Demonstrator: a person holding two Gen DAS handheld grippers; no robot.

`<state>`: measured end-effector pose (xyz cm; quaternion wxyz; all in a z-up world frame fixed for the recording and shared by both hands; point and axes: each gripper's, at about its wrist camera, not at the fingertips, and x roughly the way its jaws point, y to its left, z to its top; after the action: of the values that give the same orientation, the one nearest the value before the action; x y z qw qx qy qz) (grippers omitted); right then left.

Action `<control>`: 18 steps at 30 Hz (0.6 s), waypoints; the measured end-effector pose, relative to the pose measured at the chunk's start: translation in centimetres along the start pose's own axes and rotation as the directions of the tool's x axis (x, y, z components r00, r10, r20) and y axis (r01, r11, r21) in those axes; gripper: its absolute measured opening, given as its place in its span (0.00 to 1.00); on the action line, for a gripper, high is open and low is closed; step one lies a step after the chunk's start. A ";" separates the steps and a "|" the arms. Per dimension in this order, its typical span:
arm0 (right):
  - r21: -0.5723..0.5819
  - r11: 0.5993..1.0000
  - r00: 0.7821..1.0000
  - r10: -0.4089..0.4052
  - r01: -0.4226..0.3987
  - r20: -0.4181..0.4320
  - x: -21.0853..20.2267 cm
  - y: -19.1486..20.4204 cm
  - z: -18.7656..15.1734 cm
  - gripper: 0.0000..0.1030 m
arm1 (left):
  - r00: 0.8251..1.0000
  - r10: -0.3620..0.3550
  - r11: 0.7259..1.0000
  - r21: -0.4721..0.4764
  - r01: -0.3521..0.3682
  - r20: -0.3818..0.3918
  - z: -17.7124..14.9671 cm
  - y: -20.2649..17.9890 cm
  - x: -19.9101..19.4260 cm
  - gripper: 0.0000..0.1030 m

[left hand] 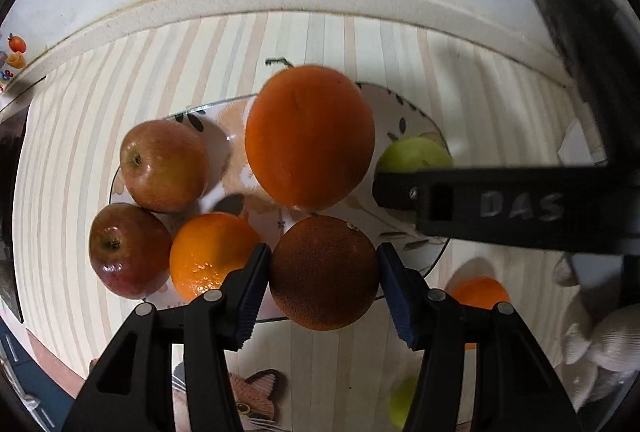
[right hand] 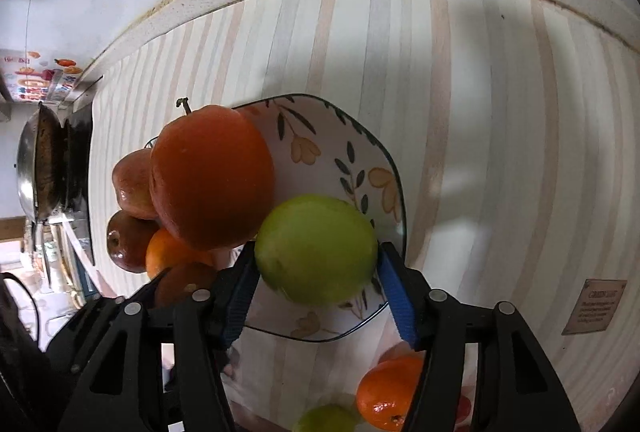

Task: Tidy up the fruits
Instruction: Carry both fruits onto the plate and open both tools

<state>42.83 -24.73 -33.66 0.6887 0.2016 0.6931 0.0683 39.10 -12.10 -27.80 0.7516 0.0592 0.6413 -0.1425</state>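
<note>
Left wrist view: a dark orange (left hand: 324, 272) is clamped between the blue pads of the left tool (left hand: 323, 286) at the near rim of the patterned plate (left hand: 416, 111), apparently to be set among two red apples (left hand: 164, 165), a bright orange (left hand: 210, 256) and a large orange (left hand: 310, 135). A green apple (right hand: 316, 250) is gripped by the right tool (right hand: 318, 296) over the plate's free side. One orange (right hand: 386, 394) remains on the striped desk (right hand: 500, 151).

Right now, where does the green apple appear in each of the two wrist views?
Left wrist: green apple at centre right on the plate, partly behind the right gripper's finger.
Right wrist: green apple at lower centre, between the right gripper pads.
Shared landmark: the big orange.
</note>
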 end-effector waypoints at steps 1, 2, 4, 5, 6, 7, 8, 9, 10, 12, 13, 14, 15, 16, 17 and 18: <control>0.001 1.000 1.000 -0.003 0.003 0.007 -0.3 0.0 0.0 0.66 | 1.000 -0.008 1.000 -0.007 0.008 0.000 0.0 0.1 0.0 0.51; 0.005 1.000 1.000 -0.002 0.002 0.014 -0.6 0.0 0.1 0.69 | 1.000 -0.008 1.000 -0.014 0.008 0.007 -0.1 0.2 -0.2 0.51; 0.015 1.000 1.000 0.006 -0.006 0.026 -1.4 -0.4 -0.1 0.71 | 1.000 -0.005 1.000 -0.018 0.006 0.017 -0.2 0.5 -0.5 0.53; 0.020 1.000 0.999 0.008 -0.009 0.034 -1.9 -0.4 -0.1 0.71 | 1.000 -0.010 1.000 -0.024 0.010 0.025 -0.2 0.7 -0.9 0.62; 0.022 1.000 0.999 0.006 -0.007 0.044 -2.4 -0.5 -0.1 0.73 | 0.999 -0.015 0.999 -0.030 0.016 0.028 -0.2 0.9 -1.2 0.73; 0.021 1.000 0.999 0.007 -0.008 0.052 -2.8 -0.5 -0.2 0.74 | 0.999 -0.018 0.999 -0.037 0.020 0.033 -0.2 1.1 -1.5 0.76; 0.020 1.000 0.998 0.007 -0.009 0.063 -3.3 -0.6 -0.3 0.76 | 0.999 -0.023 0.998 -0.051 0.025 0.043 -0.2 1.4 -2.1 0.80; 0.019 1.000 0.997 0.006 -0.008 0.071 -3.8 -0.6 -0.4 0.77 | 0.998 -0.029 0.998 -0.061 0.032 0.049 -0.2 1.7 -2.5 0.81; 0.016 1.000 0.997 0.003 -0.004 0.081 -4.3 -0.6 -0.6 0.77 | 0.998 -0.034 0.997 -0.072 0.038 0.054 -0.3 2.0 -2.9 0.81; 0.004 1.000 0.994 -0.019 0.019 0.108 -5.2 -0.5 -1.2 0.77 | 0.997 -0.041 0.994 -0.099 0.048 0.072 -0.4 2.8 -3.9 0.81; -0.004 0.999 0.992 -0.032 0.033 0.121 -5.6 -0.2 -1.5 0.78 | 0.996 -0.037 0.993 -0.106 0.046 0.079 -0.5 3.1 -4.3 0.81; -0.013 0.999 0.990 -0.049 0.051 0.135 -5.9 0.0 -1.9 0.81 | 0.996 -0.028 0.993 -0.115 0.039 0.089 -0.7 3.5 -4.7 0.81; -0.019 0.997 0.987 -0.065 0.068 0.147 -6.3 0.1 -2.2 0.86 | 0.995 -0.015 0.992 -0.124 0.027 0.099 -0.9 3.9 -5.2 0.81; -0.029 0.995 0.982 -0.088 0.094 0.164 -6.7 0.5 -2.7 0.88 | 0.995 -0.003 0.991 -0.130 0.017 0.104 -1.1 4.3 -5.5 0.81; -0.039 0.992 0.978 -0.109 0.118 0.180 -6.9 1.0 -3.1 0.90 | 0.994 0.009 0.991 -0.136 0.006 0.108 -1.3 4.7 -5.8 0.81; -0.052 0.987 0.970 -0.137 0.150 0.200 -7.3 1.4 -3.7 0.90 | 0.994 0.023 0.990 -0.144 -0.007 0.111 -1.5 5.0 -6.0 0.81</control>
<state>39.27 -25.53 -26.24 0.7630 0.1334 0.6321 0.0213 38.28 -6.04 -22.60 0.7899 0.0018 0.6061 -0.0933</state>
